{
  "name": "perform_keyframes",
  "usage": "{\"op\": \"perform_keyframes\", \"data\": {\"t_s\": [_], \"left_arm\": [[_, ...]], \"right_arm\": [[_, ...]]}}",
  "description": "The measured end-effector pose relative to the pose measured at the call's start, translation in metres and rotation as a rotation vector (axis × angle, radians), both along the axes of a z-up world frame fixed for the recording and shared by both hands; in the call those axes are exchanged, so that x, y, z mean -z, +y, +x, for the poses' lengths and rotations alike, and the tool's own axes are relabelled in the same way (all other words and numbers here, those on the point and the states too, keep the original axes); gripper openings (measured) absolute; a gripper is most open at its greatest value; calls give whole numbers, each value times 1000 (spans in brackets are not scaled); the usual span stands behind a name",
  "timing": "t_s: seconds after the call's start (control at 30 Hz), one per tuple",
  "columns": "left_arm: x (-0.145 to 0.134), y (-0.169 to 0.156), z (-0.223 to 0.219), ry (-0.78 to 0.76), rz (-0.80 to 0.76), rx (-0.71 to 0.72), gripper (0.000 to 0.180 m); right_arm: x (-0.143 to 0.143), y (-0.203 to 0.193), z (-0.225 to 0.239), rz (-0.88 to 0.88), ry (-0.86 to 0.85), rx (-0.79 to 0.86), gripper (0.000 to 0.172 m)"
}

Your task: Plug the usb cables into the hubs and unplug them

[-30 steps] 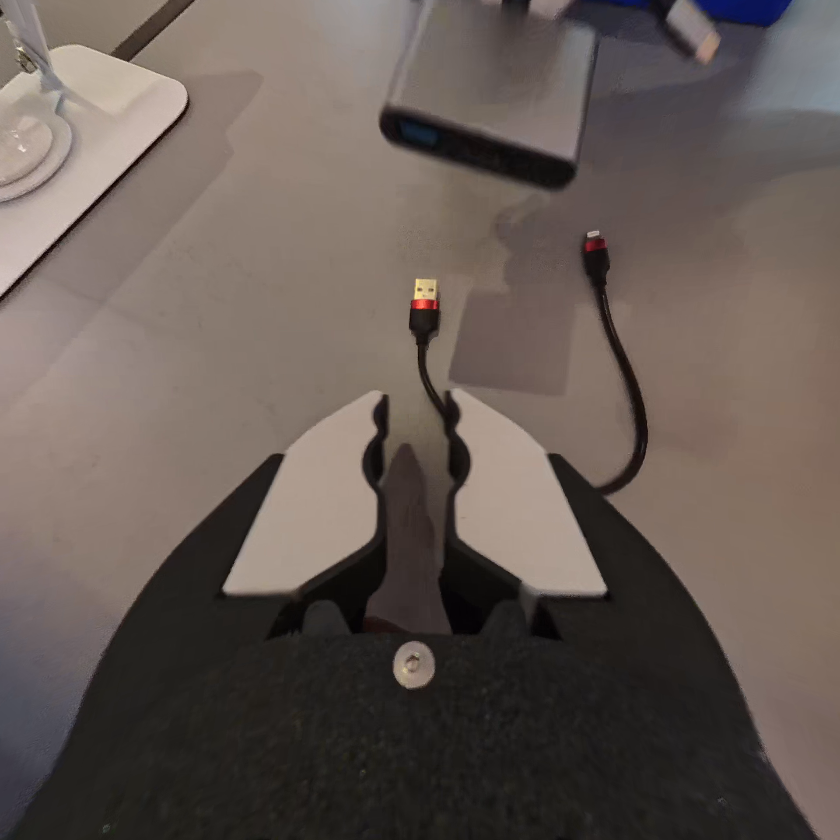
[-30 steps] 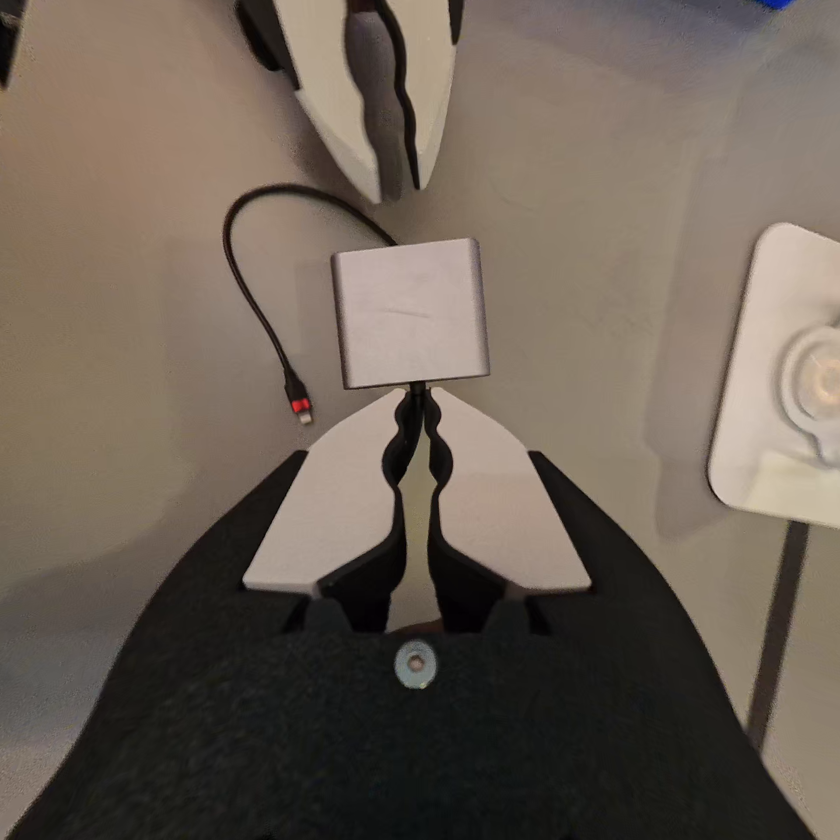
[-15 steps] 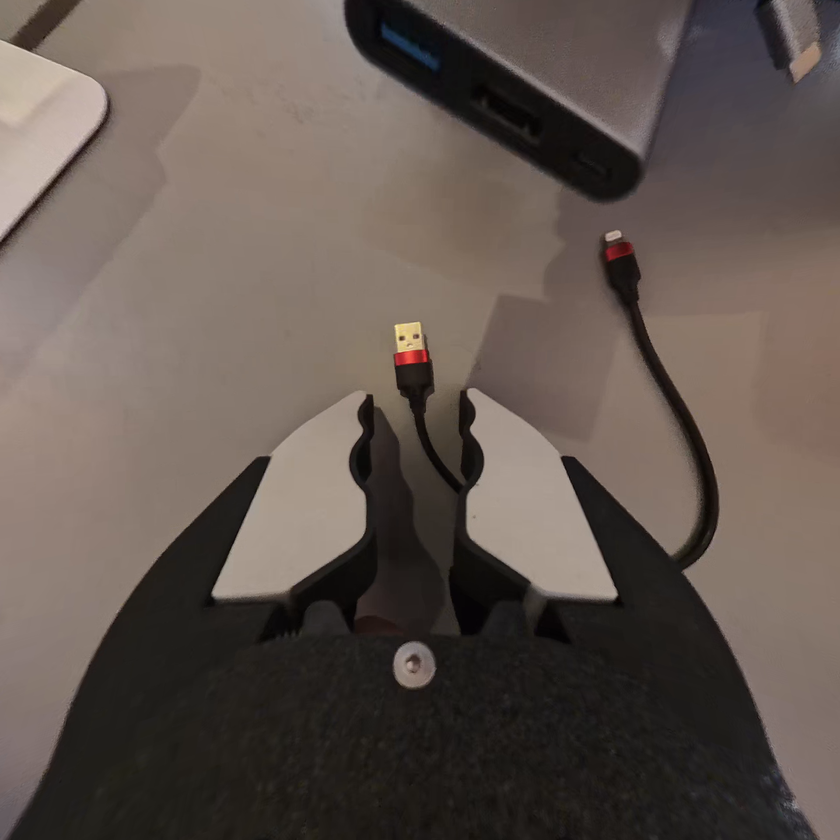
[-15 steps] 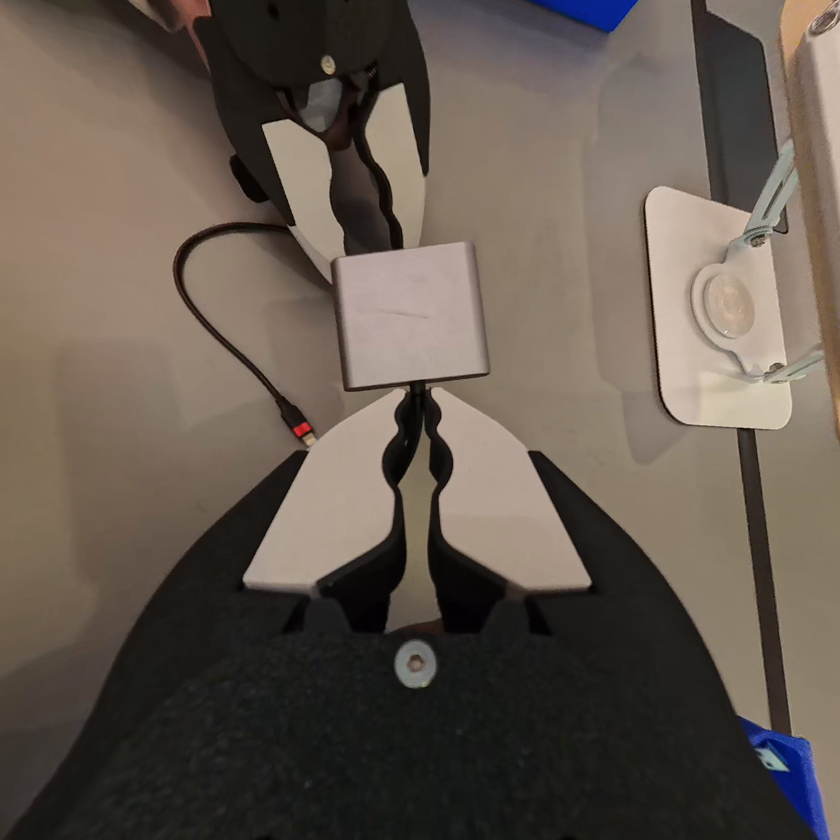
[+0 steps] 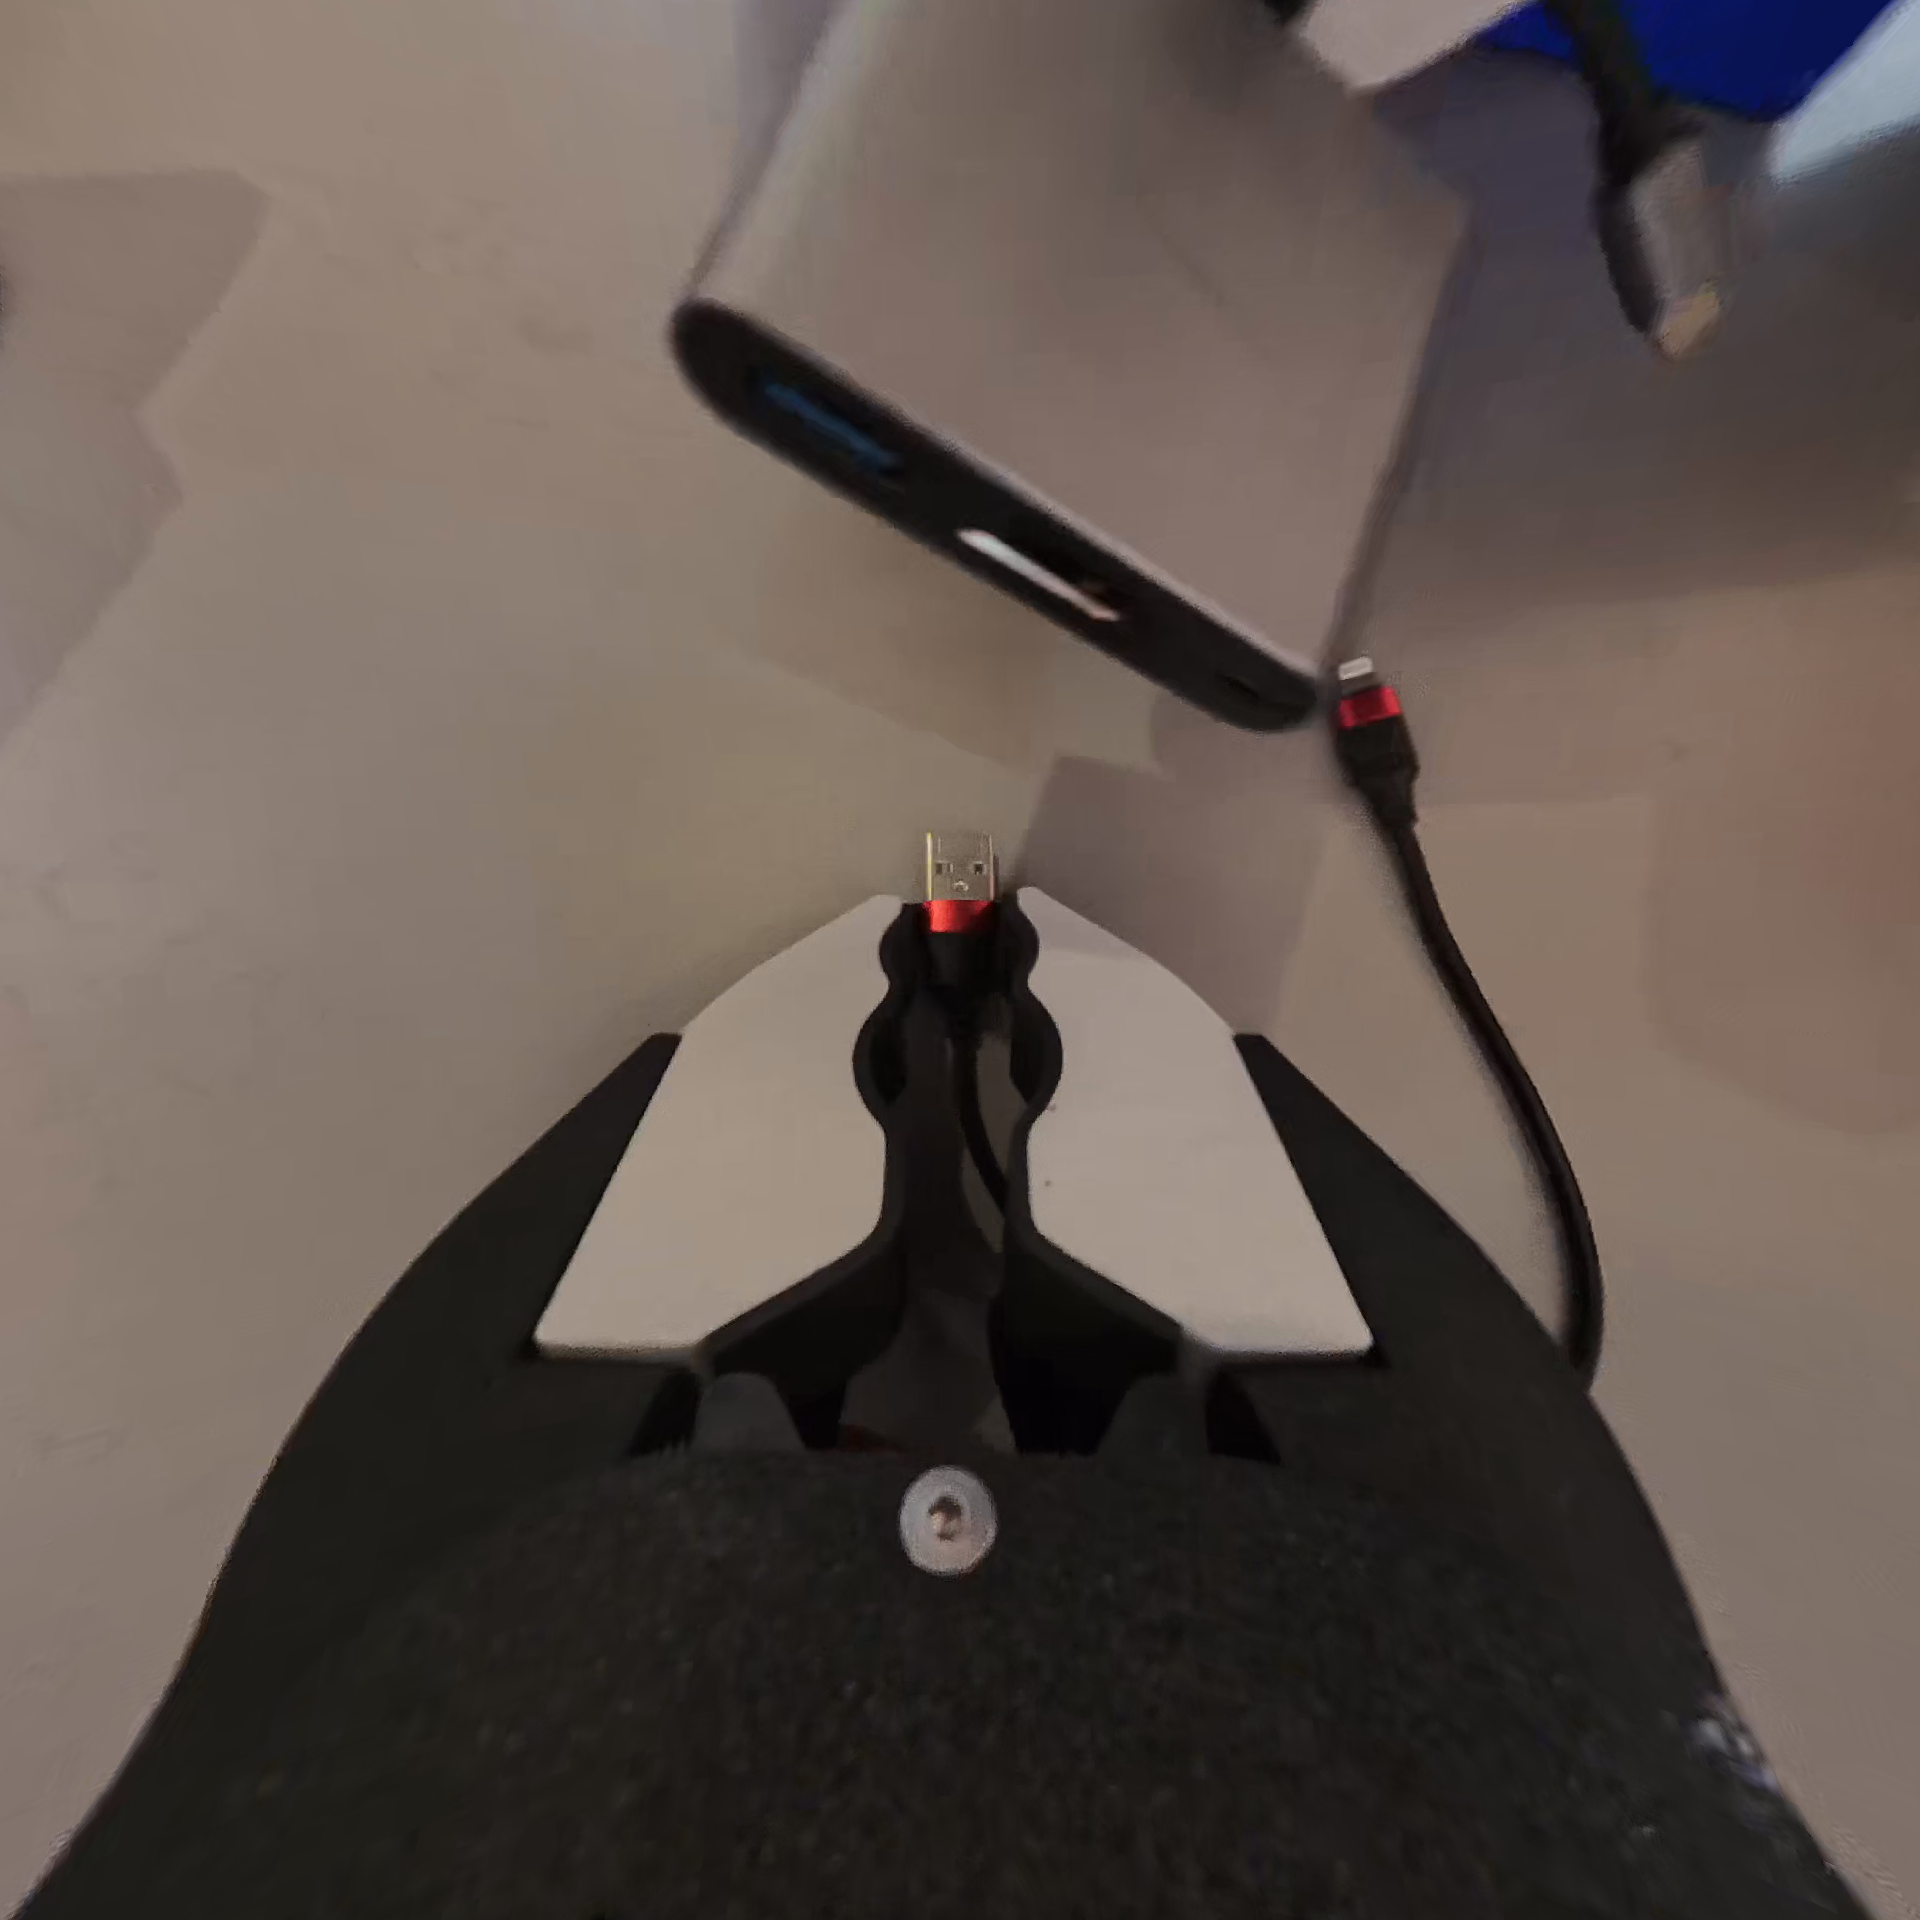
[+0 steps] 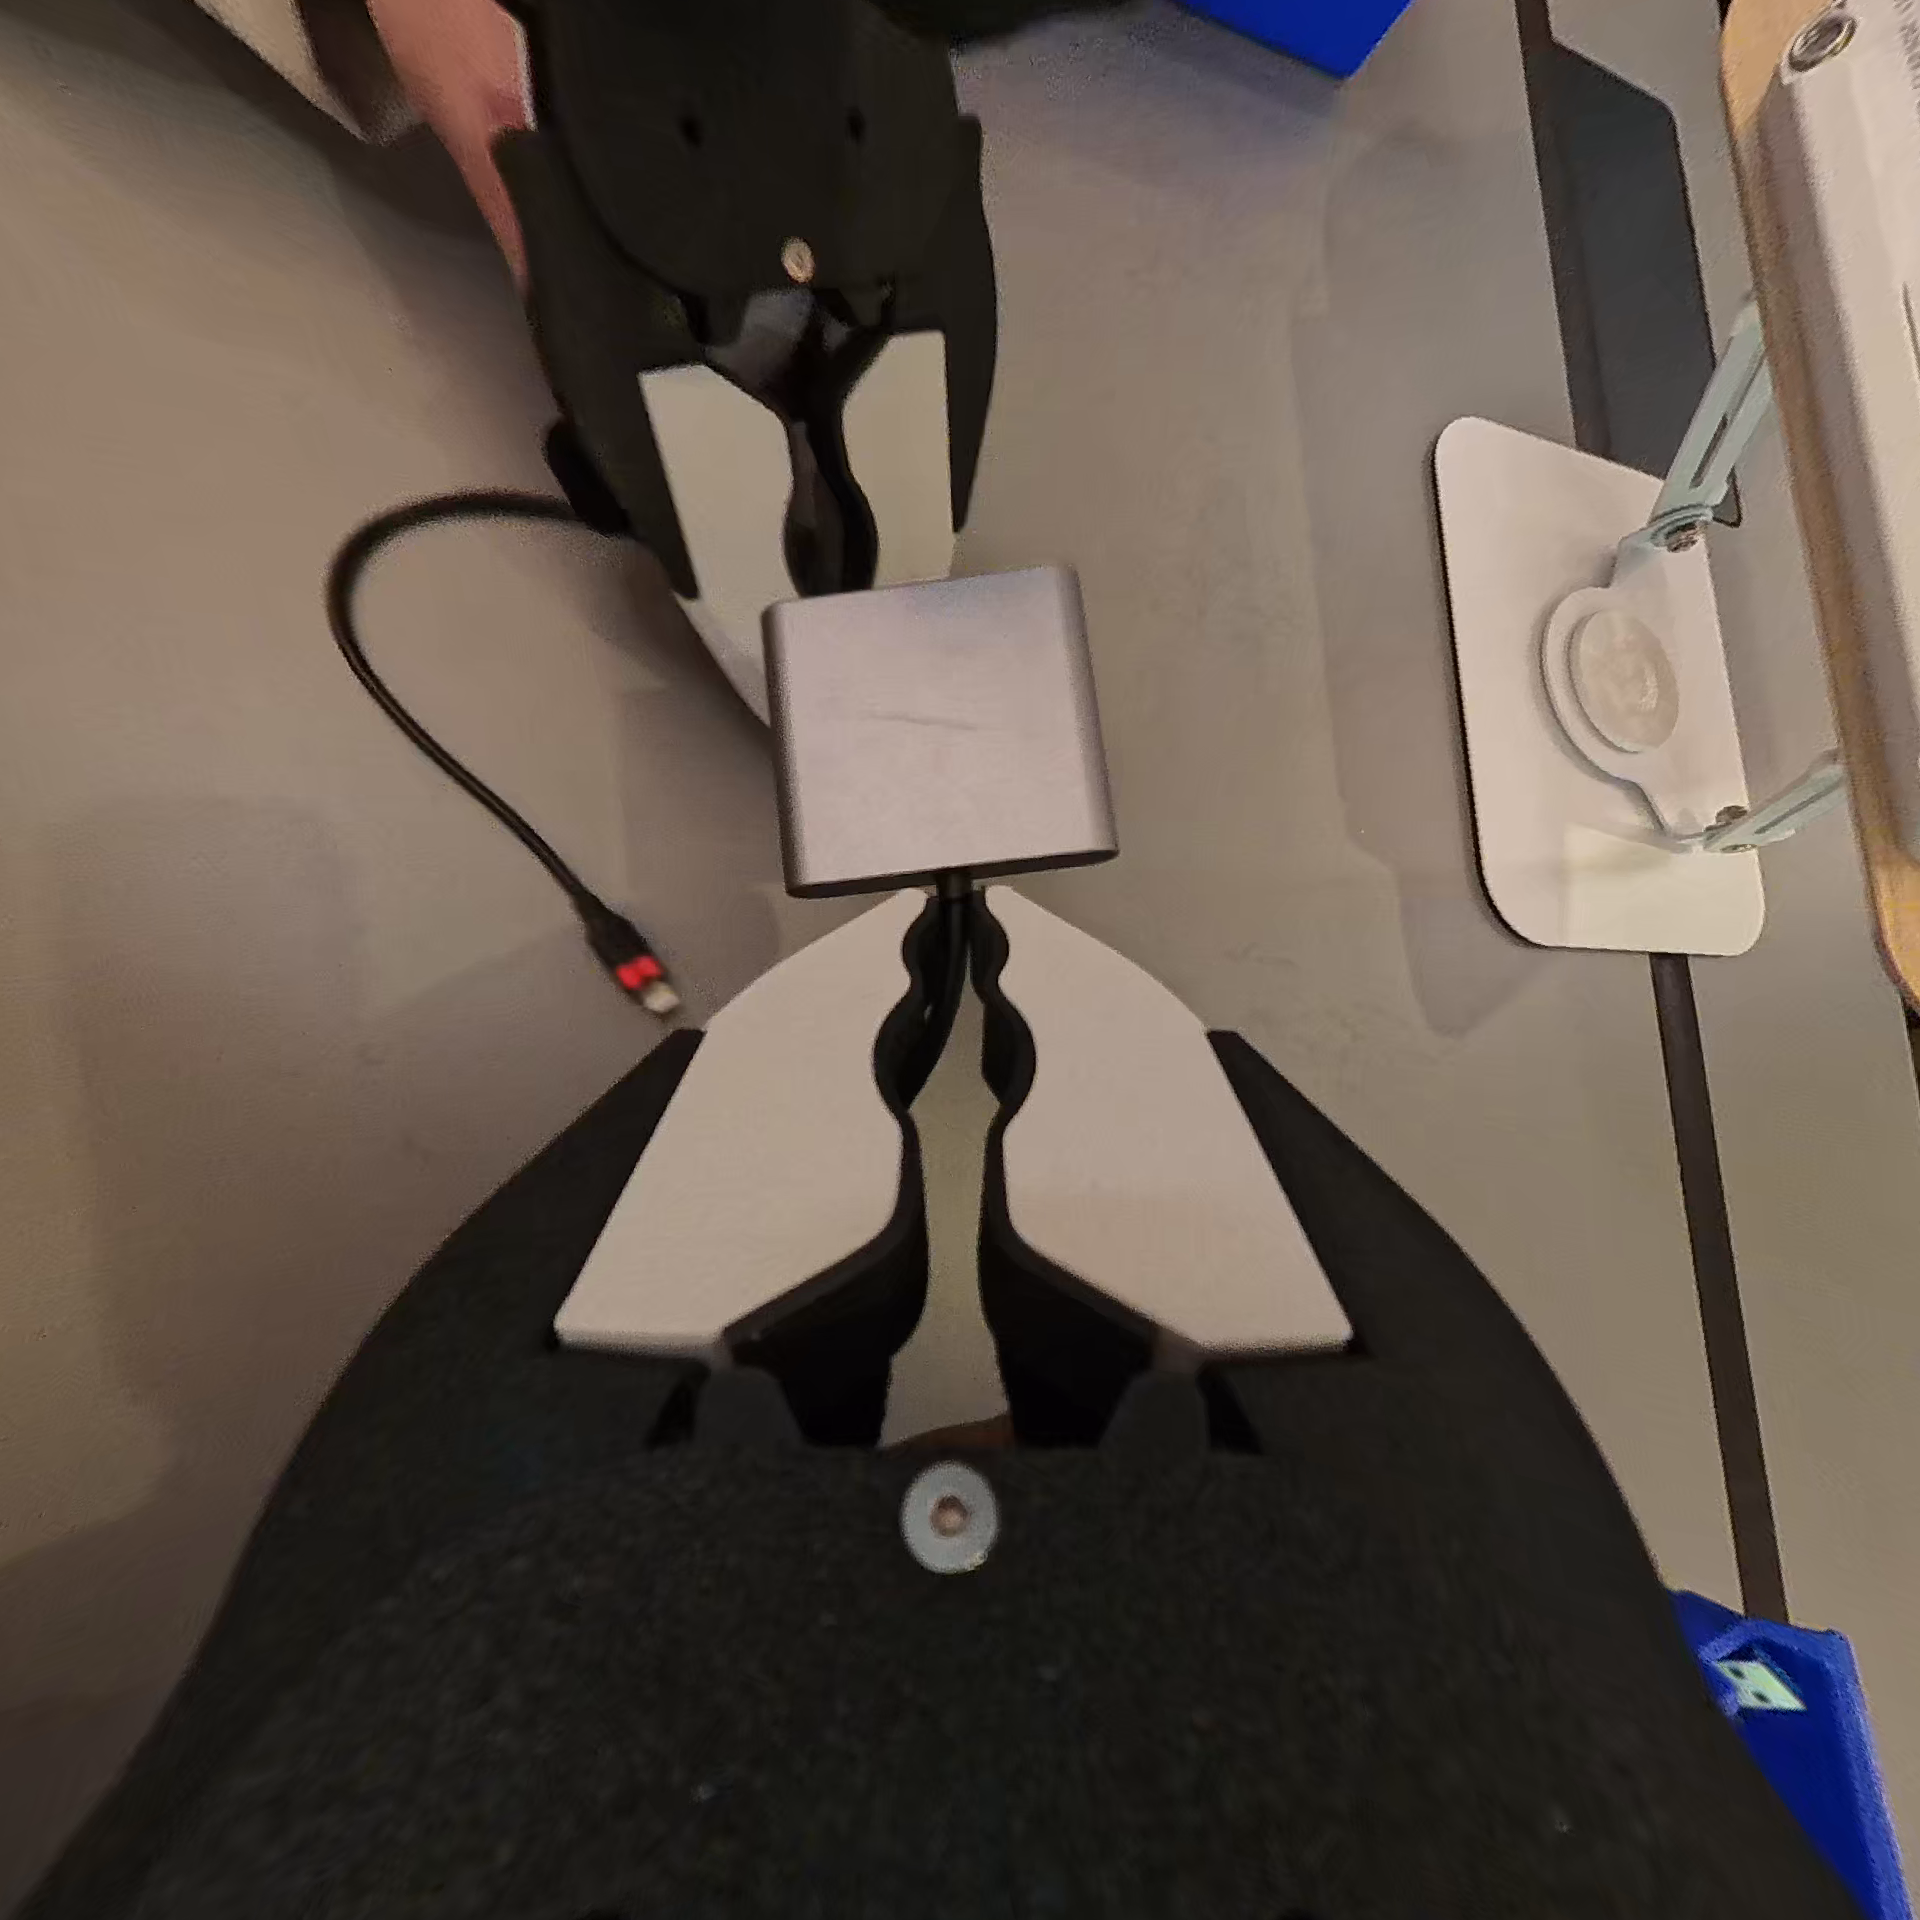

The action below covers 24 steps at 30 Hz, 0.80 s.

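Note:
My left gripper (image 5: 958, 914) is shut on the black and red USB-A plug (image 5: 958, 871) of a short black cable; the metal tip sticks out past the fingertips and points toward the hub. The grey hub (image 5: 1049, 343) hangs above the table just ahead, with a blue port on its dark face. The cable's other end, a small red-collared plug (image 5: 1366, 707), lies by the hub's right corner. My right gripper (image 6: 951, 904) is shut on the hub's own black cable (image 6: 948, 935) right behind the hub (image 6: 935, 727). The left gripper (image 6: 821, 499) faces it from beyond the hub.
A white plate with a clear fixture (image 6: 1590, 707) lies right of the hub. A blue bin (image 6: 1787, 1725) sits at the lower right and another blue object (image 5: 1766, 52) at the top right. The hub's loose grey plug (image 5: 1662, 249) dangles there. The table (image 5: 312, 727) is grey.
My left gripper opened wider, moved forward over the cable and closed on the USB-A plug, lifting it. The hub in the right gripper has come nearer and tilted.

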<state>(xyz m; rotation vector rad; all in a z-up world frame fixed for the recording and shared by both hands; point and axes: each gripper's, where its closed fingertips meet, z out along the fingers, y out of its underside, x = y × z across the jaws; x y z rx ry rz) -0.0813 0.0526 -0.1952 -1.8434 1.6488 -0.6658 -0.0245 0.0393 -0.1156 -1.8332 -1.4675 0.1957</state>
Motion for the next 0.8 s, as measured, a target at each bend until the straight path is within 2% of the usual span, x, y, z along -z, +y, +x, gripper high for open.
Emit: {"op": "perform_keyframes", "data": {"t_s": [0.1, 0.2, 0.33, 0.43, 0.8], "left_arm": [[-7, -6, -8, -3, 48, 40, 14], [-40, -14, -21, -95, 100, 86, 14], [-64, -16, -37, -142, 151, 135, 14], [-77, -21, -40, -203, 121, 169, 14], [-74, -21, -41, -149, 174, 194, 14]], "right_arm": [[8, -2, 1, -16, -44, 2, 5], [11, -5, -2, -20, -66, -10, 5], [2, -18, -23, 10, -15, -109, 4], [-4, -23, -35, 25, 20, -143, 5], [7, -24, -38, 22, -31, -155, 5]]}}
